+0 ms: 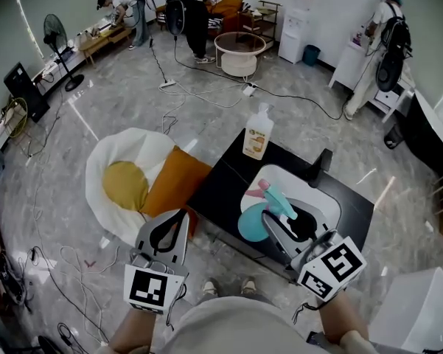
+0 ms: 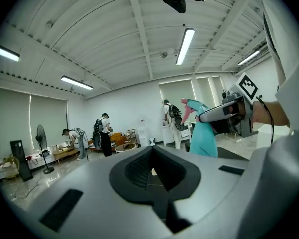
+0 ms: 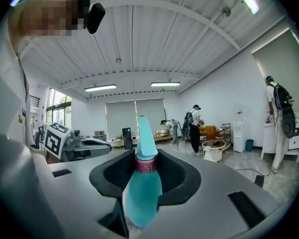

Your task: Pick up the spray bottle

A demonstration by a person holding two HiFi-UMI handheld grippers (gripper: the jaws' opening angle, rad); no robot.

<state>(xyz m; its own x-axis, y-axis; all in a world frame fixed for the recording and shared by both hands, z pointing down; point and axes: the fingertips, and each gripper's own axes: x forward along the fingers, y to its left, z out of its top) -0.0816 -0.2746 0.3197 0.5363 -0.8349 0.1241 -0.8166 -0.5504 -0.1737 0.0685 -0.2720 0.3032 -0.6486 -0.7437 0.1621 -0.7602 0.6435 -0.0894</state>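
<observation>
Below, black table (image 1: 228, 186) on marbled floor (image 1: 118, 94)

Base of spray bottle (image 3: 142, 188) hidden

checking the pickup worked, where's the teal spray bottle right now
The spray bottle is lower right in the head view, clamped in the jaws of the right gripper over the white tray on the black table.
</observation>
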